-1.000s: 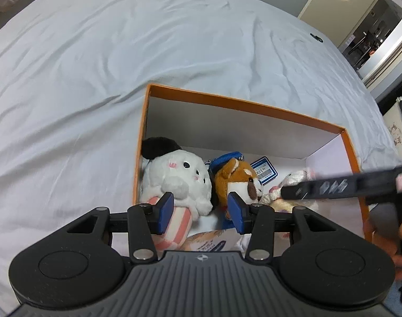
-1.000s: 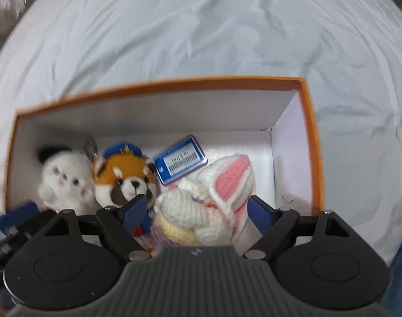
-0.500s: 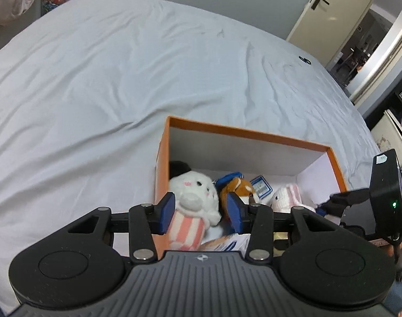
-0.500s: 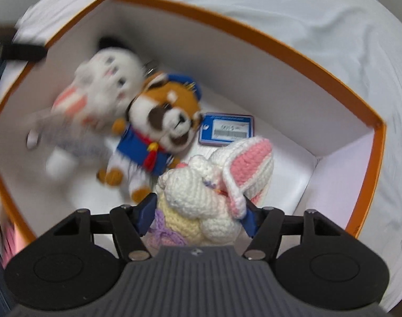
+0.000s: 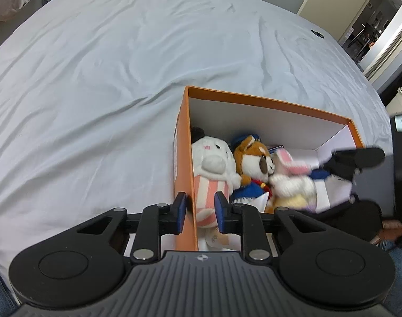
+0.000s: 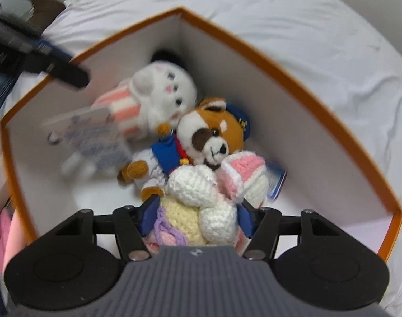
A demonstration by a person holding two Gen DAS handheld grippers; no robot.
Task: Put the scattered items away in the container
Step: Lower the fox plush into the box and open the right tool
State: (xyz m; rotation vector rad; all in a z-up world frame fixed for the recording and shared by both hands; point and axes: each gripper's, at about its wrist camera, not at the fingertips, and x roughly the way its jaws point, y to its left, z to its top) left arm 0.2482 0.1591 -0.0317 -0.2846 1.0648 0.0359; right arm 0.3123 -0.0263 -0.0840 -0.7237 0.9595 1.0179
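Our right hand-held gripper (image 6: 197,218) clamps the crochet bunny (image 6: 214,192) low inside the box (image 6: 301,84) — ready to drop it beside the other toys. Our left hand-held gripper (image 5: 199,212) grips nothing — its fingers, slightly parted, straddle the box wall, perhaps steadying it.

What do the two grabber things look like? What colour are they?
Both are black. The left gripper and right gripper each have a ribbed grey-black body, two round discs at the sides, silver screws on the arms and a tiny round logo in the middle. The fingers carry blue pads. No cables show.

Orange box (image 6: 301,84), white inside, holding a white plush (image 6: 161,89), a red-panda plush (image 6: 209,134) and a crocheted rabbit (image 6: 209,198).
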